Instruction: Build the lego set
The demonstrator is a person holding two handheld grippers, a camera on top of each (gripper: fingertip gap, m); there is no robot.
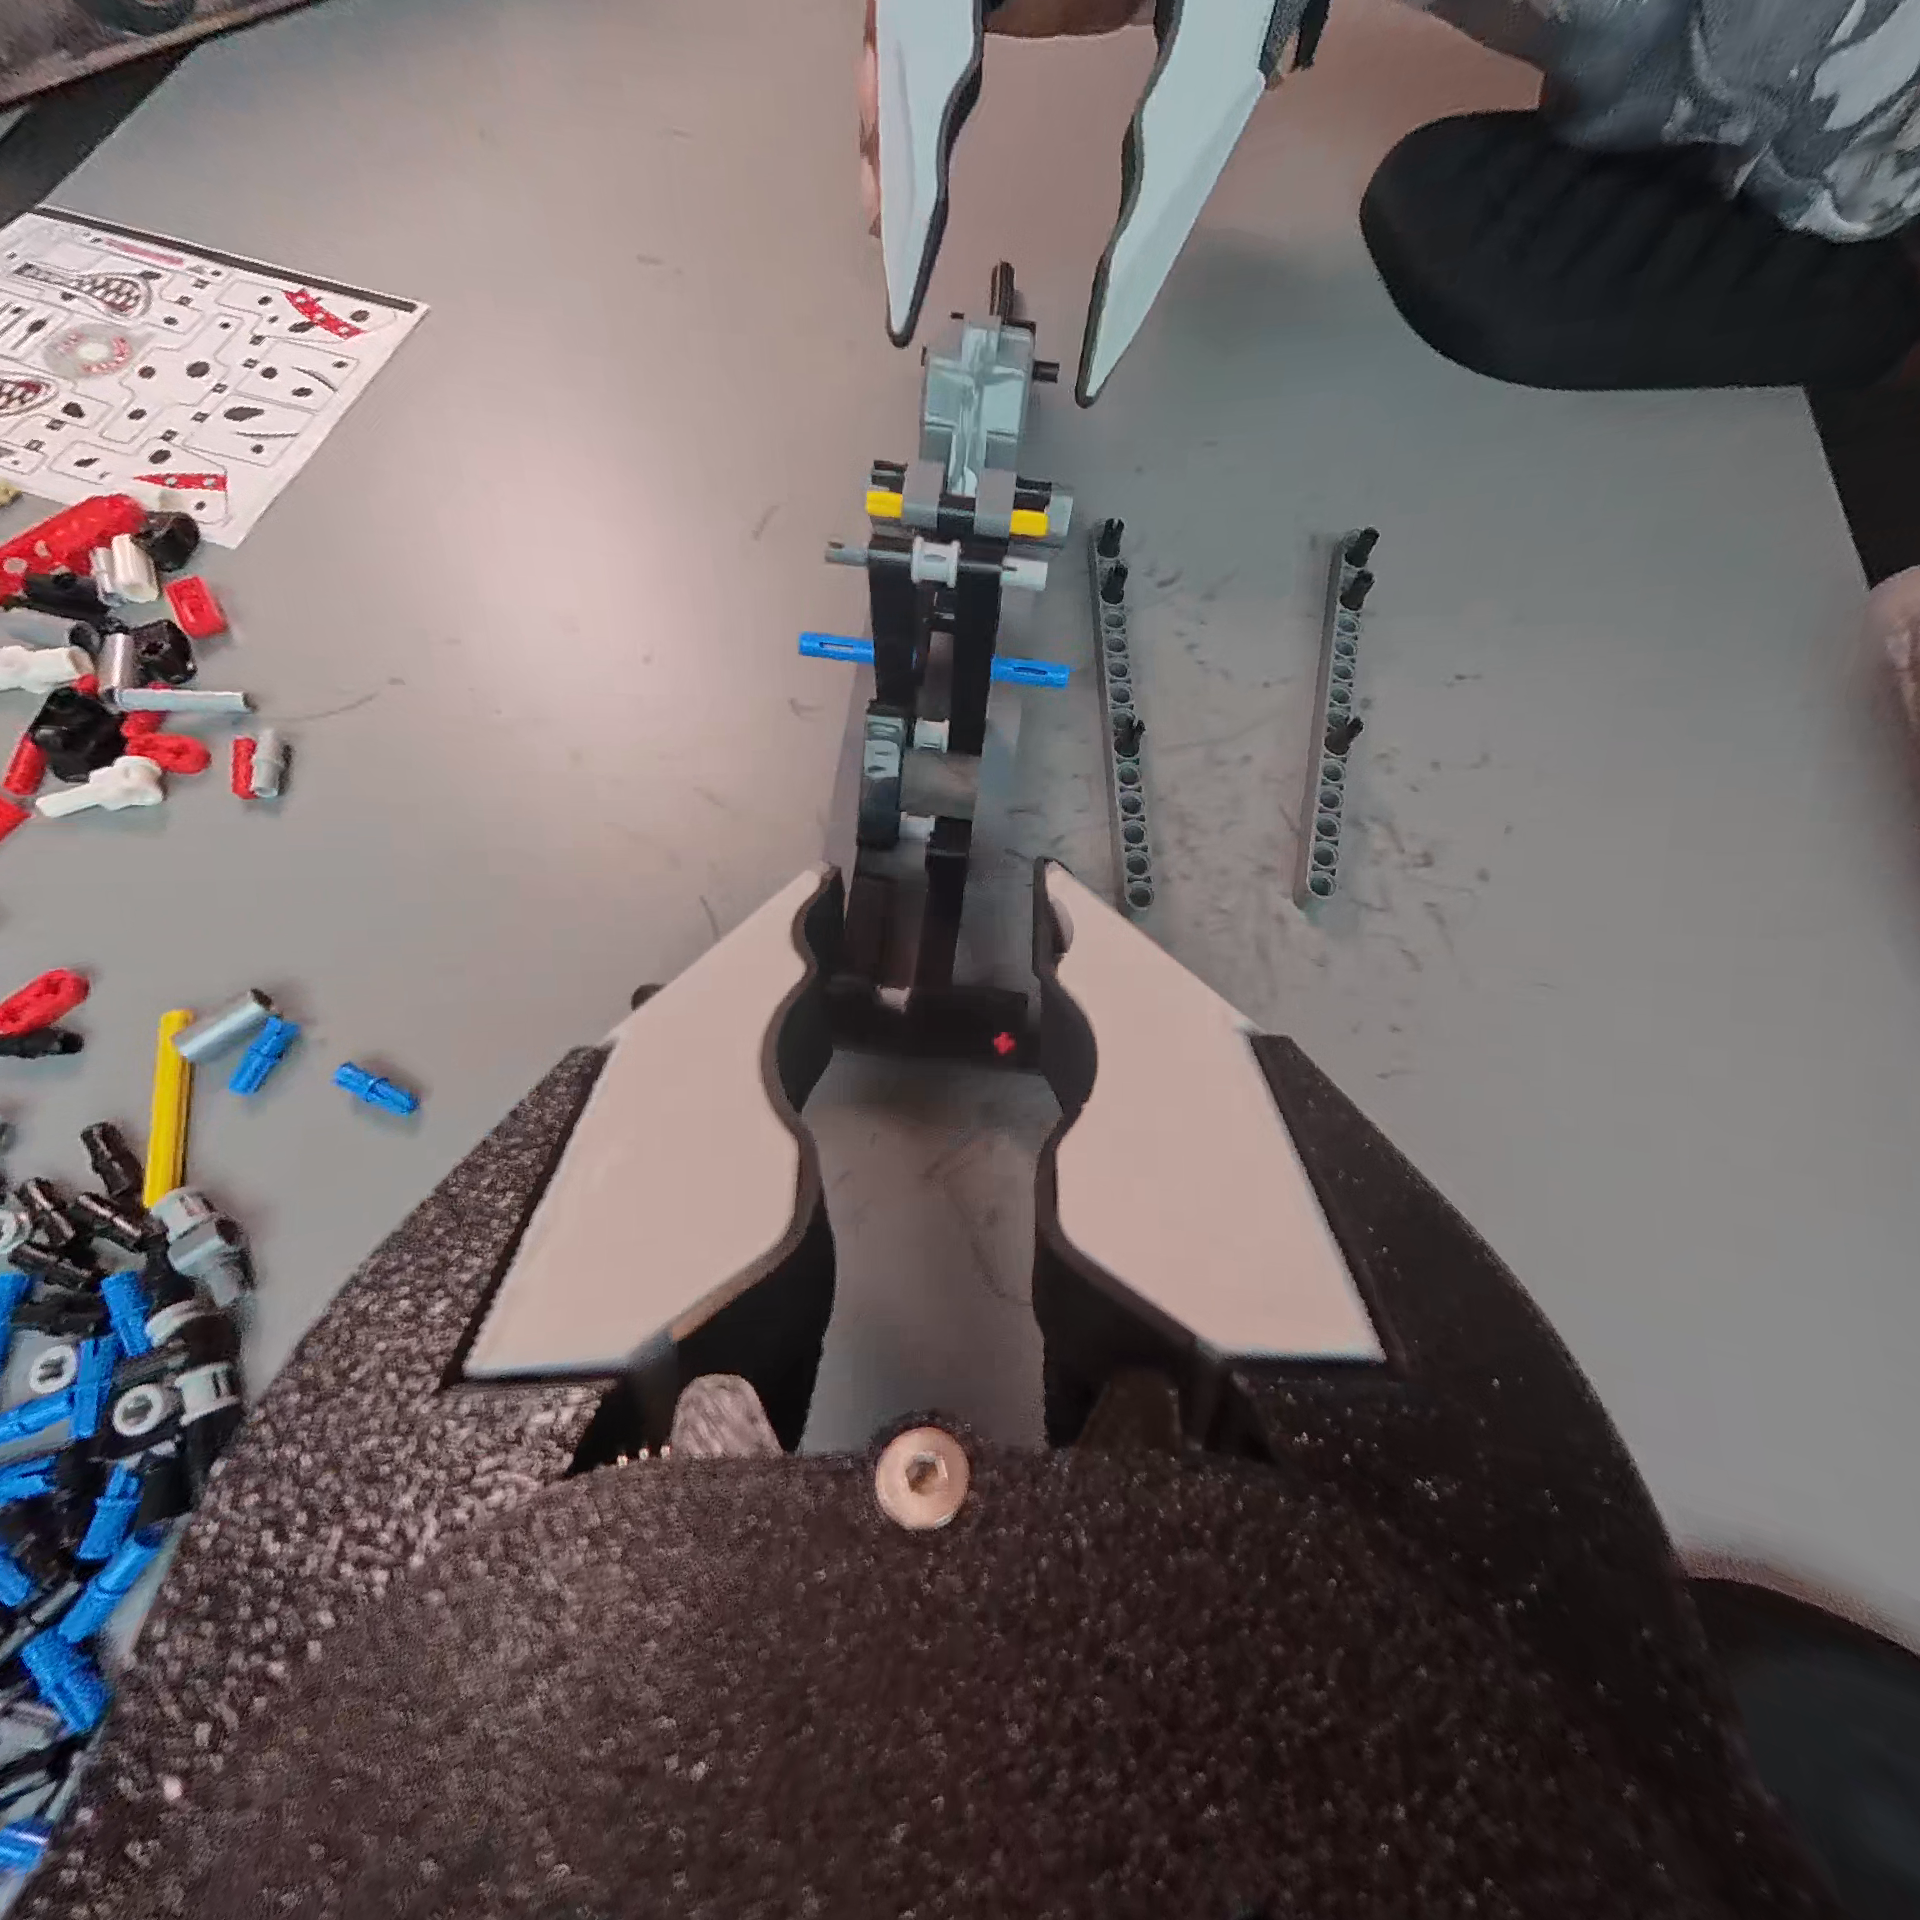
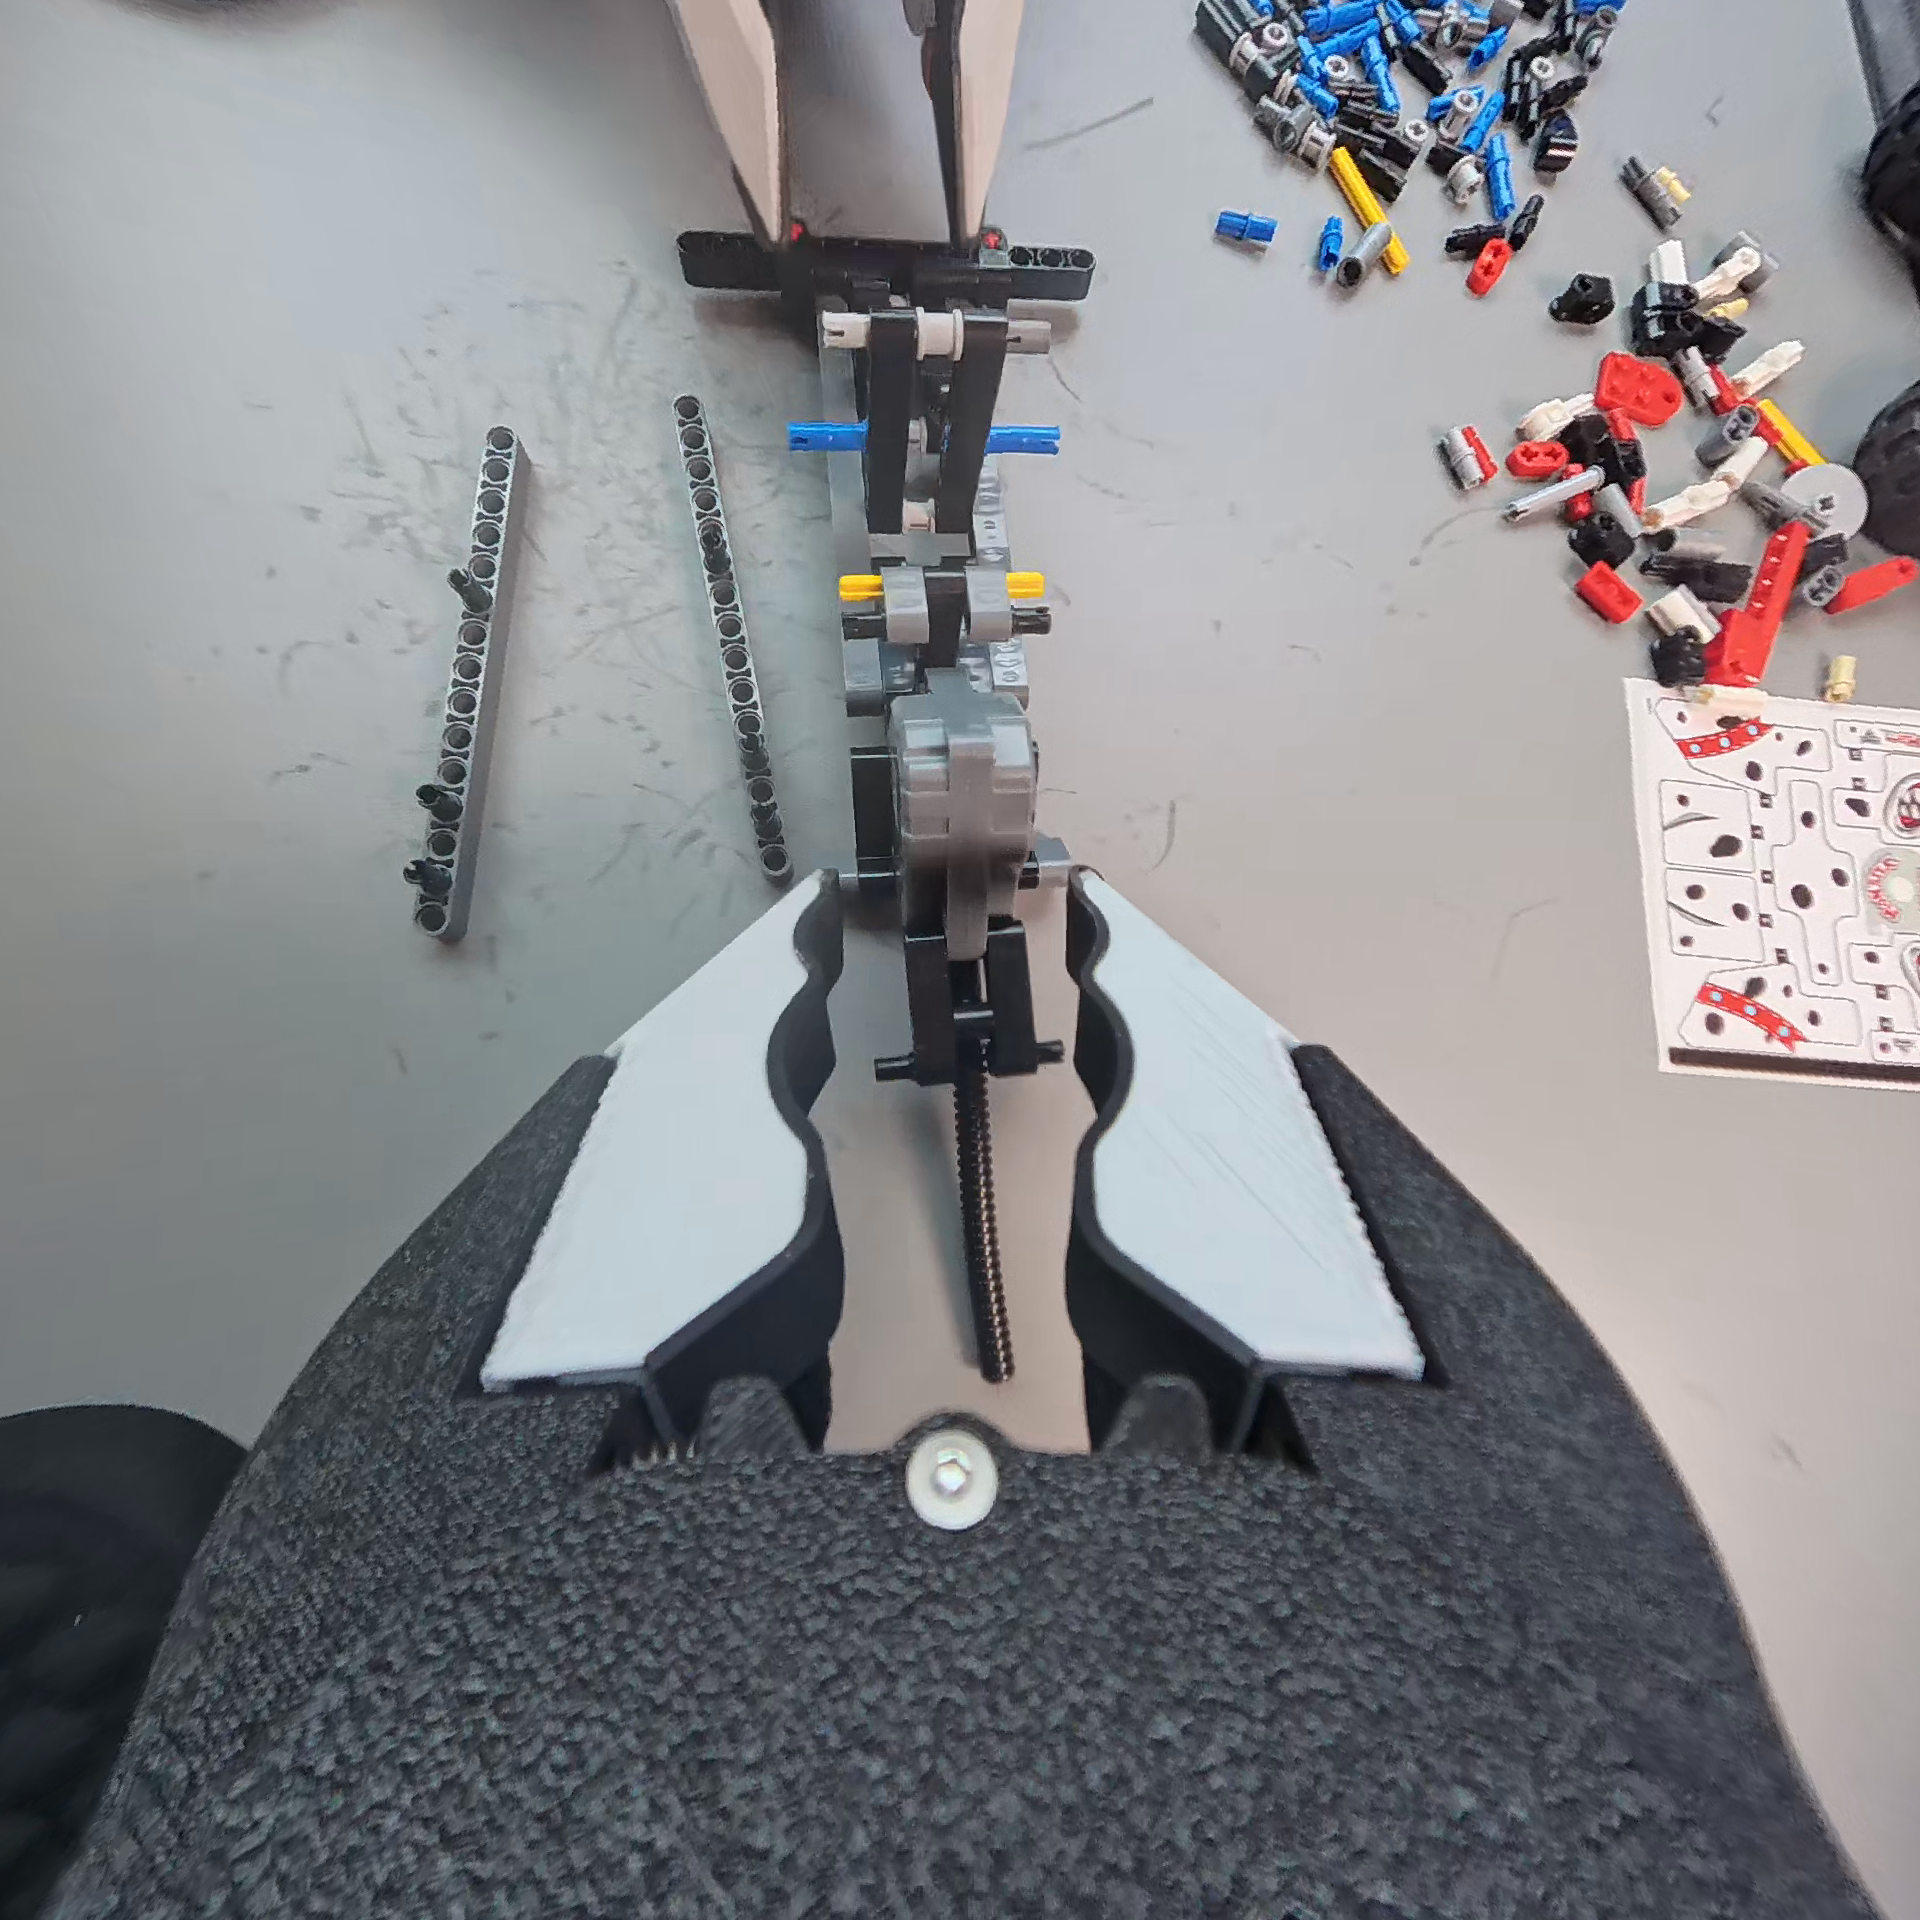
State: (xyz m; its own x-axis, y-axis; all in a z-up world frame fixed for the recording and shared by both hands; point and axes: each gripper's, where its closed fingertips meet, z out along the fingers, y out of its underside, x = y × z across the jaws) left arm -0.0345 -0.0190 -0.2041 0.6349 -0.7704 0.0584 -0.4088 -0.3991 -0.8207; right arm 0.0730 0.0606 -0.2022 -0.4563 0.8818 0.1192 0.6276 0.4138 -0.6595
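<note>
A long lego assembly (image 1: 891, 665) of black, grey, blue and yellow parts lies on the grey table (image 1: 540, 623). My left gripper (image 1: 940, 878) is around its black cross-beam end, with its fingers against both sides. It also shows at the top of the right wrist view (image 2: 873, 237). My right gripper (image 2: 954, 883) is open around the other end, beside the grey block (image 2: 966, 800), with gaps on both sides. It also shows at the top of the left wrist view (image 1: 992, 364). A black threaded rod (image 2: 982, 1195) sticks out of the assembly (image 2: 891, 436) between the right fingers.
Two long grey beams with black pins (image 1: 1127, 727) (image 1: 1335, 727) lie beside the assembly. A sticker sheet (image 1: 177, 364), a red, black and white pile of parts (image 1: 104, 644) and a blue and black pile (image 1: 83, 1403) lie to the left. Black tyres (image 2: 1891, 468) sit beyond the piles. A person's dark sleeve (image 1: 1610, 260) is at the upper right. The grippers' ends are close to 15 cm from one another.
</note>
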